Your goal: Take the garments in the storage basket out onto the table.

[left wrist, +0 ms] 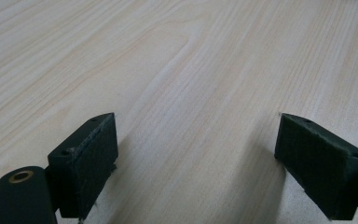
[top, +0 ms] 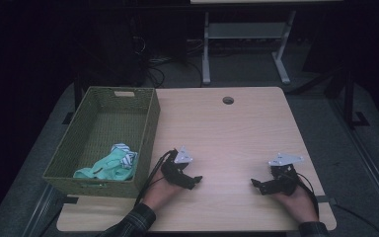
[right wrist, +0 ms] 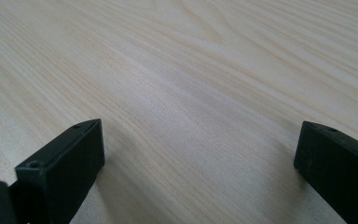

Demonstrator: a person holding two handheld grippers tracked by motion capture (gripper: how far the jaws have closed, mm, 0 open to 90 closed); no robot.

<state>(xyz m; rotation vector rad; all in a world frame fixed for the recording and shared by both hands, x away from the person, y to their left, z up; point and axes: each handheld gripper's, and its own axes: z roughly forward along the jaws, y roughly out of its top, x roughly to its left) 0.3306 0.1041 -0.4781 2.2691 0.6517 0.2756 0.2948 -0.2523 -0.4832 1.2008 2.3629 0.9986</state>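
The wooden table (top: 227, 133) bears a woven basket (top: 148, 123) at its left edge, with a crumpled teal cloth (top: 109, 165) in the basket's near end. Both hands rest on the near edge, well apart and angled inward. The left gripper (top: 196, 180), just beside the basket, and the right gripper (top: 254, 183) both have their jaws spread wide over bare wood, holding nothing.

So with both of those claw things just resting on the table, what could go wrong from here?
Not much is at stake yet: the left gripper and right gripper are open, with bare table between their jaws. The crumpled green cloth lies low in the woven basket, so reaching in could bump or tip the basket wall. The trailing cable near the basket might also snag.
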